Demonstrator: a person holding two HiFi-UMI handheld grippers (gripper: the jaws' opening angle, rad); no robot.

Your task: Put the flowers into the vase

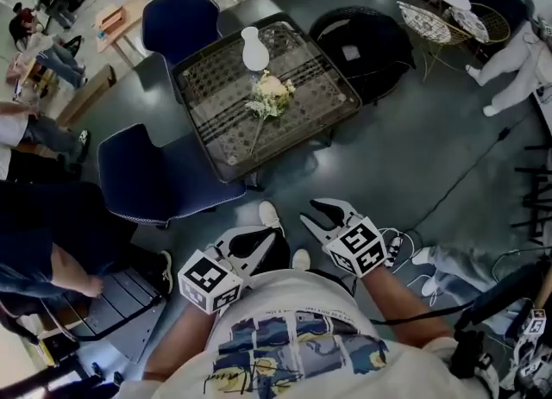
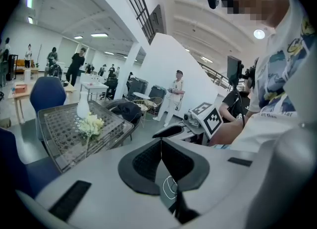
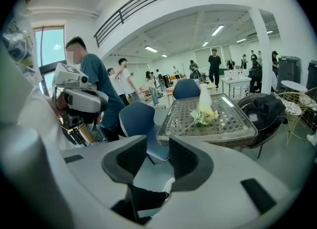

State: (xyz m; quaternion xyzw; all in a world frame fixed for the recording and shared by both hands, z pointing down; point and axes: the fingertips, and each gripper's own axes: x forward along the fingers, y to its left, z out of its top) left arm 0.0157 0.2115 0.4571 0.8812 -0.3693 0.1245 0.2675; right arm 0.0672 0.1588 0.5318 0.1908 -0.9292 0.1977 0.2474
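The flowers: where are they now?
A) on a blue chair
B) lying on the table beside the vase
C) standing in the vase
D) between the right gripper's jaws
B: the flowers lie flat on the table next to the white vase.

Using the table [image 1: 323, 87] as your anchor: the vase [image 1: 254, 50] stands on it near the far edge. The flowers [image 1: 270, 96] lie on the table just on your side of the vase, about mid-table, with the stems toward you. The far chair [image 1: 179, 22] sits behind the table's far-left corner, the near chair [image 1: 147, 177] is off its near-left side, and a third seat [image 1: 366, 44] is on its right. Your left tool [image 1: 259, 242] and right tool [image 1: 312, 210] are side by side, well short of the table's near edge.
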